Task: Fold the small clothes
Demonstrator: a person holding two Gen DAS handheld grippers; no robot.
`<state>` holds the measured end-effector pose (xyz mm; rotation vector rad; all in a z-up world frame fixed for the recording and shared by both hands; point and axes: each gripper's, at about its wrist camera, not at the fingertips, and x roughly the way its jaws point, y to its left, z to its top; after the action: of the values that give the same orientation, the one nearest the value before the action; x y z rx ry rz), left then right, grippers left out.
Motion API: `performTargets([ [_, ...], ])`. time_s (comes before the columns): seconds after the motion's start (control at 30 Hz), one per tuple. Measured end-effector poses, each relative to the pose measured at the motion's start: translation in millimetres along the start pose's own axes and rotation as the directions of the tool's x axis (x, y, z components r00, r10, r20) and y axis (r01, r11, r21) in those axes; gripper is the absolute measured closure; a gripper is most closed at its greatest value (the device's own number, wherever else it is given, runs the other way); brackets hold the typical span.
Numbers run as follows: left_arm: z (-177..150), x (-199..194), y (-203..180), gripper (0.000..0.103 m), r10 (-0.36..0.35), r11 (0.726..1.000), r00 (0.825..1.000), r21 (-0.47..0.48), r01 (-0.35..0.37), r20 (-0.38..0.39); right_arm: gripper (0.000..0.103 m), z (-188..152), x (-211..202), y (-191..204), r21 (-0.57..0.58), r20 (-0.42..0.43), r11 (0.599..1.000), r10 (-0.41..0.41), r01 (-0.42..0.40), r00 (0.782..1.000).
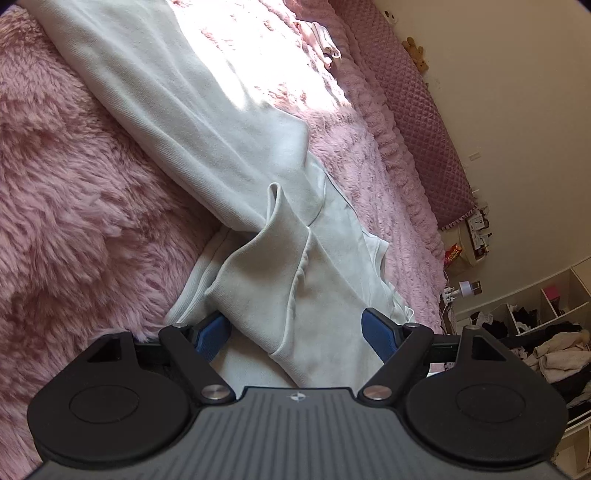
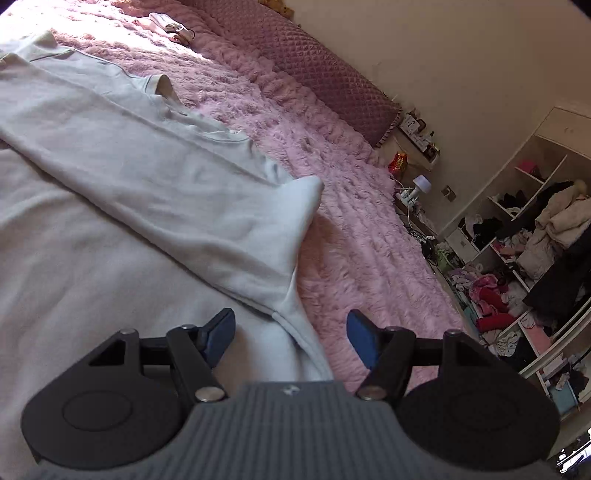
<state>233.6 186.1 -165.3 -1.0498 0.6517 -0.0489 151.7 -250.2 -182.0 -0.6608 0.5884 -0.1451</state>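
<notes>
A white garment (image 1: 207,122) lies spread on a pink fluffy bedspread (image 1: 74,192). In the left wrist view a folded-over, rumpled part of it (image 1: 280,266) rises between my open blue fingers (image 1: 212,334); my left gripper (image 1: 295,328) is open and straddles this fold. In the right wrist view the same garment (image 2: 110,177) lies with a sleeve folded across it, its raised tip (image 2: 306,192) standing off the bedspread (image 2: 351,240). My right gripper (image 2: 291,332) is open above the garment's edge, holding nothing.
A small white and pink item (image 2: 170,26) lies far up the bed. A quilted pink headboard cushion (image 2: 314,70) runs along the wall. Cluttered white shelves with clothes (image 2: 524,240) stand to the right, beyond the bed edge.
</notes>
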Motion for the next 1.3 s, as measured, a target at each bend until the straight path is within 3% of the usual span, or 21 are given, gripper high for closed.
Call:
performTargets([
  [0.1, 2, 4, -1, 0.011, -0.006, 1.0, 1.0, 0.005, 0.006, 0.019, 0.037, 6, 6, 16, -0.088, 0.073, 0.994, -0.063, 0.069, 0.995],
  [0.23, 5, 9, -5, 0.011, -0.02, 1.0, 0.999, 0.024, 0.019, 0.045, 0.038, 19, 19, 21, -0.114, 0.117, 0.988, -0.092, 0.106, 0.989],
  [0.3, 6, 10, -6, 0.016, -0.065, 0.998, 0.996, 0.029, 0.063, 0.067, 0.047, 21, 17, 22, -0.135, 0.146, 0.984, -0.094, 0.114, 0.985],
  [0.33, 6, 8, -6, 0.042, -0.094, 0.995, 0.991, 0.035, 0.091, 0.091, 0.069, 21, 15, 21, -0.134, 0.163, 0.984, -0.092, 0.114, 0.982],
  [0.37, 5, 6, -9, 0.08, -0.109, 0.993, 0.988, 0.047, 0.104, 0.107, 0.085, 21, 12, 19, -0.13, 0.172, 0.986, -0.08, 0.103, 0.982],
  [0.4, 5, 4, -14, 0.095, -0.096, 0.993, 0.988, 0.075, 0.088, 0.118, 0.103, 21, 10, 17, -0.13, 0.17, 0.987, -0.076, 0.099, 0.983],
  [0.57, -3, -14, -30, 0.097, -0.155, 0.977, 0.968, 0.175, 0.12, 0.198, 0.103, 14, 4, 2, -0.073, 0.137, 0.987, -0.136, 0.147, 0.981],
  [0.7, -14, -3, -13, 0.097, -0.058, 0.986, 0.987, 0.162, 0.033, 0.148, 0.103, -2, 13, 1, -0.076, 0.032, 0.994, -0.077, 0.08, 0.997],
  [0.77, -16, 0, 1, 0.097, -0.018, 0.993, 0.992, 0.119, 0.003, 0.125, 0.101, -7, 8, 5, -0.092, 0.039, 0.994, -0.06, 0.063, 0.997],
  [0.83, -17, -4, 6, 0.096, -0.007, 0.994, 0.993, 0.107, -0.006, 0.117, 0.084, -6, -1, 3, -0.084, 0.052, 0.994, -0.068, 0.072, 0.996],
  [0.93, -18, -22, 1, 0.095, 0.018, 0.991, 0.986, 0.126, -0.04, 0.166, 0.078, 3, -20, -8, -0.01, 0.075, 0.998, -0.061, 0.061, 0.995],
  [0.97, -19, -34, -3, 0.095, 0.024, 0.99, 0.976, 0.133, -0.054, 0.217, 0.076, 8, -28, -10, 0.007, 0.101, 0.998, -0.059, 0.059, 0.993],
  [1.03, -17, -48, -11, 0.095, -0.009, 0.987, 0.961, 0.158, -0.036, 0.277, 0.06, 17, -41, -10, 0.03, 0.173, 0.998, -0.067, 0.062, 0.983],
  [1.07, -16, -49, -17, 0.094, -0.032, 0.984, 0.959, 0.179, -0.02, 0.281, 0.057, 25, -43, -11, 0.034, 0.19, 0.998, -0.06, 0.054, 0.98],
  [1.2, -10, -30, -31, 0.083, -0.062, 0.972, 0.978, 0.233, 0.014, 0.197, 0.056, 45, -27, -6, 0.082, 0.16, 0.996, 0.014, -0.027, 0.987],
  [1.3, -10, -2, -24, 0.081, 0.003, 0.977, 0.995, 0.212, -0.024, 0.098, 0.057, 46, -8, 0, 0.095, 0.077, 0.993, 0.059, -0.066, 0.995],
])
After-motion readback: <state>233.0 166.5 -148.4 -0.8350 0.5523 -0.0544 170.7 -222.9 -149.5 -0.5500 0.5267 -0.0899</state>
